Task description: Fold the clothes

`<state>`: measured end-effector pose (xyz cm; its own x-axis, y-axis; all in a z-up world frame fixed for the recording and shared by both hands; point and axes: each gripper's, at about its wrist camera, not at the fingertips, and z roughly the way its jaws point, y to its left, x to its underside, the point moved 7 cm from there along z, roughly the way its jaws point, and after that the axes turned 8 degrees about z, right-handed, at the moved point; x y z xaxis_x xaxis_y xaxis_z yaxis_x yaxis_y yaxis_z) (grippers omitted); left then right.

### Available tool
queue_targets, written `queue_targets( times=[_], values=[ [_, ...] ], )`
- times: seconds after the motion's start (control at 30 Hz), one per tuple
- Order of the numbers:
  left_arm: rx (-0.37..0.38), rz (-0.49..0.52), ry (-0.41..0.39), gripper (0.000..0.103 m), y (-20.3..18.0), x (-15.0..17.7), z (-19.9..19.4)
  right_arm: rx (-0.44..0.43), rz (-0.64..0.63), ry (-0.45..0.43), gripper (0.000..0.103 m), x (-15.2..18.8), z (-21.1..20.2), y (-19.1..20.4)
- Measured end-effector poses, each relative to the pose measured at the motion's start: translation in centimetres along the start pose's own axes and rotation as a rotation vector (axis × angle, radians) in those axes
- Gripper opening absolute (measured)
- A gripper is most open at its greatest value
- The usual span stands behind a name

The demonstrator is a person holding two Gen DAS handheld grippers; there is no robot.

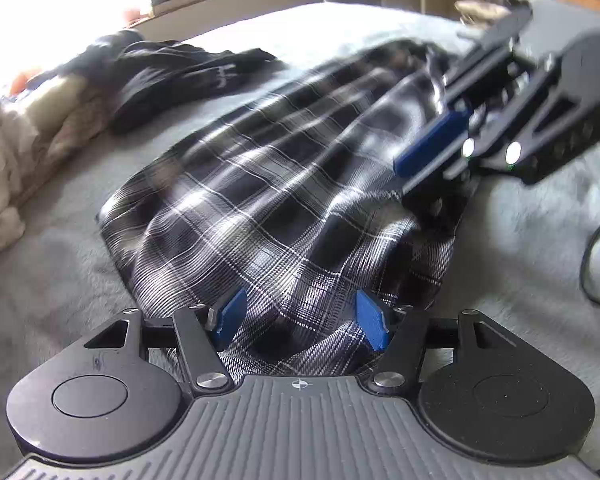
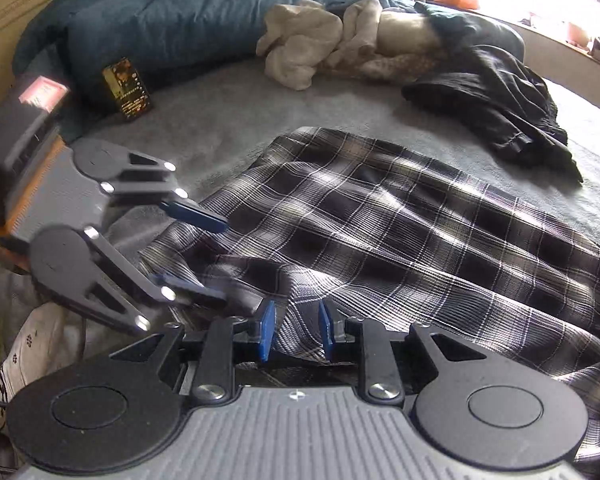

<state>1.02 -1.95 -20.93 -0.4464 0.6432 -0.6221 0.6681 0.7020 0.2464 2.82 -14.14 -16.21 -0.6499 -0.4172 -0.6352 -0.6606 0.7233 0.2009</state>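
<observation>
One plaid shirt (image 1: pixel 284 184) lies spread and rumpled across the middle of the grey bed (image 1: pixel 60 264), with both grippers at its near edge. The left gripper (image 1: pixel 301 318) has its two blue pads standing apart, plaid cloth lying between them but not pinched. The right gripper (image 2: pixel 296 330) shows a narrower gap; its pads straddle a fold of the shirt, and they seem not to press on it, though the view there is dark. Farther back lie one dark garment (image 2: pixel 495 108) and a heap of beige clothes (image 2: pixel 311 48), touching each other. One phone (image 2: pixel 128 89) leans against a blue duvet (image 2: pixel 172 16) rolled along the bed's far side.
</observation>
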Motion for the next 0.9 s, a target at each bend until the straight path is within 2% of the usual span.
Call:
queue_targets(
  times=[0.27,0.47,0.63,0.7,0.77,0.9],
  values=[
    [0.082,0.084,-0.026,0.059,-0.7,-0.3,-0.1,-0.001,0.104,0.005,0.026,0.4,0.1,-1.5],
    [0.092,0.112,-0.006,0.059,-0.9,-0.3,0.8,-0.002,0.108,0.011,0.026,0.6,0.8,-2.0],
    [0.092,0.111,-0.017,0.035,-0.9,-0.5,0.5,0.003,0.132,-0.004,0.026,0.7,0.5,-2.8],
    [0.068,0.121,-0.027,0.016,-0.8,-0.7,0.2,0.003,0.143,-0.011,0.026,0.7,0.3,-3.1],
    [0.036,0.126,-0.038,0.010,-0.5,-1.0,-0.3,-0.010,0.152,-0.025,0.026,0.5,0.0,-3.3],
    [-0.062,0.114,-0.094,0.009,0.7,-1.7,-1.5,-0.074,0.173,-0.063,0.026,0.3,-0.9,-3.2]
  ],
)
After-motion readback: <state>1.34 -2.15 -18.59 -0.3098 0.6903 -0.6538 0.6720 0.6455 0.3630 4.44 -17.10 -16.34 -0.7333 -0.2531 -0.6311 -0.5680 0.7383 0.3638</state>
